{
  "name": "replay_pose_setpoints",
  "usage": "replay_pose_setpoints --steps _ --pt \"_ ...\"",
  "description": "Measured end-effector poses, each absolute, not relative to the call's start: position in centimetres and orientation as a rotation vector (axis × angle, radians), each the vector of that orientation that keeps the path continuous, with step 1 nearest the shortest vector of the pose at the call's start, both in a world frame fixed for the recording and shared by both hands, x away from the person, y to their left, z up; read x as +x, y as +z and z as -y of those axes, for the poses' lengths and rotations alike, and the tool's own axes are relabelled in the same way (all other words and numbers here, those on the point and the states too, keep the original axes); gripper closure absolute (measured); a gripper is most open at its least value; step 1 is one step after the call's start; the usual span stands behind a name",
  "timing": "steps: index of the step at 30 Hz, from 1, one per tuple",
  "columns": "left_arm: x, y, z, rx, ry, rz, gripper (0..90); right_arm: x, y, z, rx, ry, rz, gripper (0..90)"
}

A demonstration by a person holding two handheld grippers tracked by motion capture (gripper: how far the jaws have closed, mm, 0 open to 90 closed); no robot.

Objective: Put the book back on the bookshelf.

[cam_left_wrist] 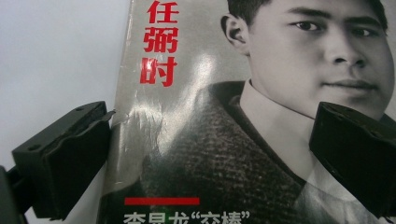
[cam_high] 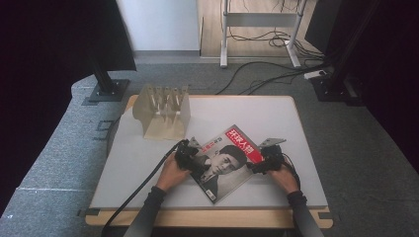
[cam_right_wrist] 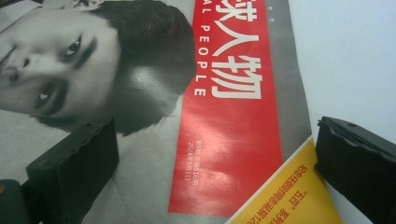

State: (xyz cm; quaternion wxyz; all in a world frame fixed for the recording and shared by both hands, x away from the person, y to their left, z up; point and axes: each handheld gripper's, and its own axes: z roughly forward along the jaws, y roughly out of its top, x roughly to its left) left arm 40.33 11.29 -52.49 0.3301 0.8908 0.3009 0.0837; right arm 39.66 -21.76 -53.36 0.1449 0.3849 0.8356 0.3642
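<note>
High view, magazine: the magazine point(cam_high: 225, 162) lies flat and turned at an angle on the near part of the white table point(cam_high: 276, 113), between the two hands.
High view, grippers: the left gripper point(cam_high: 188, 154) is at the left edge of the cover and the right gripper point(cam_high: 267, 159) at the right edge; the wooden rack point(cam_high: 163, 111) stands well apart, at the far left of the table.
Left gripper view, state: the jaws stand apart, one at the spine edge of the magazine point(cam_left_wrist: 196, 140), the other over the cover.
Left gripper view, risk: I judge that a closing here may only slide on the glossy cover, or crease it, because the paper lies flat against the table.
Right gripper view, state: the jaws are also apart, with the red title band point(cam_right_wrist: 233, 140) and the yellow corner point(cam_right_wrist: 289, 196) between them.
Right gripper view, risk: one jaw is over bare table, so it may take only the top sheets; if one hand lifts before the other, the cover could bend or tear.
</note>
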Motion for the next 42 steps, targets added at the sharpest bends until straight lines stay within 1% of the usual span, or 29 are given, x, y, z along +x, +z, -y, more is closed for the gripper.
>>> replay_pose_setpoints --steps 4,11,15,16,22,28,33,36,42 --pt "39.0 -52.5 -11.7 2.325 0.223 -0.791 0.0 38.3 -53.4 21.4 1.095 1.057 -2.410 0.0" --pt "37.8 -52.5 -12.0 2.325 0.222 -0.788 0.0 37.3 -53.4 21.2 1.067 1.055 -2.415 0.0" --pt "37.3 -52.6 -12.0 2.320 0.225 -0.791 0.0 36.1 -53.0 21.9 1.062 1.007 -2.402 0.0" --pt "37.2 -52.6 -12.1 2.317 0.226 -0.790 0.0 35.4 -52.8 22.4 1.076 0.997 -2.390 0.0" --pt "36.3 -52.6 -12.1 2.306 0.231 -0.798 0.0 33.5 -53.2 23.2 1.091 0.979 -2.398 0.0" --pt "34.9 -52.5 -12.2 2.319 0.230 -0.804 0.0 33.5 -53.2 22.7 1.064 0.959 -2.400 0.0" --pt "34.8 -52.0 -13.1 2.366 0.174 -0.775 0.0 34.2 -53.2 22.8 1.090 0.959 -2.385 0.0" --pt "35.2 -51.6 -14.2 2.378 0.217 -0.789 0.0 34.8 -53.3 22.9 1.109 0.973 -2.390 0.0" --pt "36.8 -50.4 -17.1 2.338 0.311 -0.855 0.0 35.8 -53.3 22.8 1.133 0.969 -2.389 0.0"
